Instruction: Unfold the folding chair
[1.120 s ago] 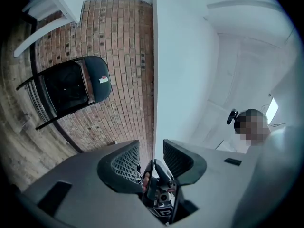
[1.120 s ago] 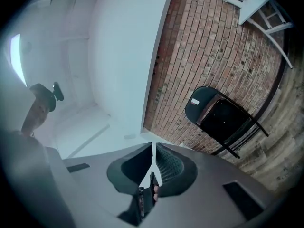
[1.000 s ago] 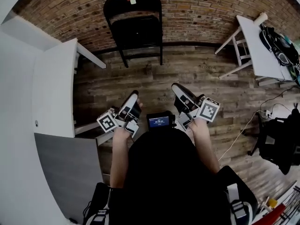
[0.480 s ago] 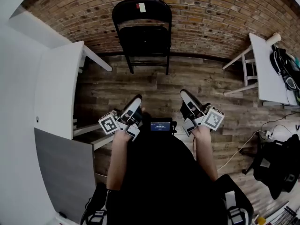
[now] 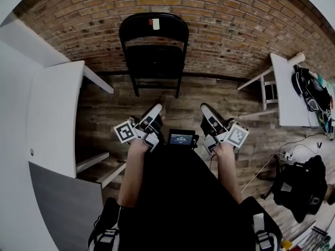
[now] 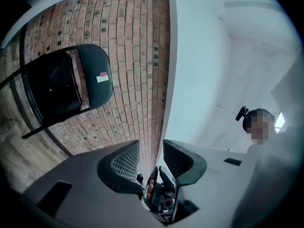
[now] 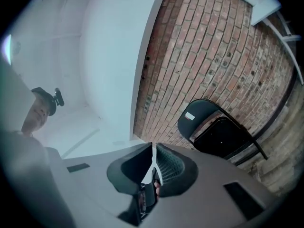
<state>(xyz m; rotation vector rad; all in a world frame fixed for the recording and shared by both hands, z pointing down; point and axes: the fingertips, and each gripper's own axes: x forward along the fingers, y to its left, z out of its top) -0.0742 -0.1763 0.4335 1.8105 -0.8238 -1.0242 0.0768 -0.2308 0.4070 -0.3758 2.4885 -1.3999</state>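
Here, the left gripper (image 6: 151,151) is held with its jaws apart and nothing between them. The right gripper (image 7: 153,150) is held with its jaws closed together, likewise empty. In the head view both are seen side by side above the wooden floor (image 5: 193,95), pointed toward the folding chair (image 5: 154,51) and well apart from it. The black chair is stood folded against the brick wall (image 5: 230,25), its seat flat against the frame. A small label (image 5: 154,23) is seen on the backrest. A white table (image 5: 52,114) is placed to its left.
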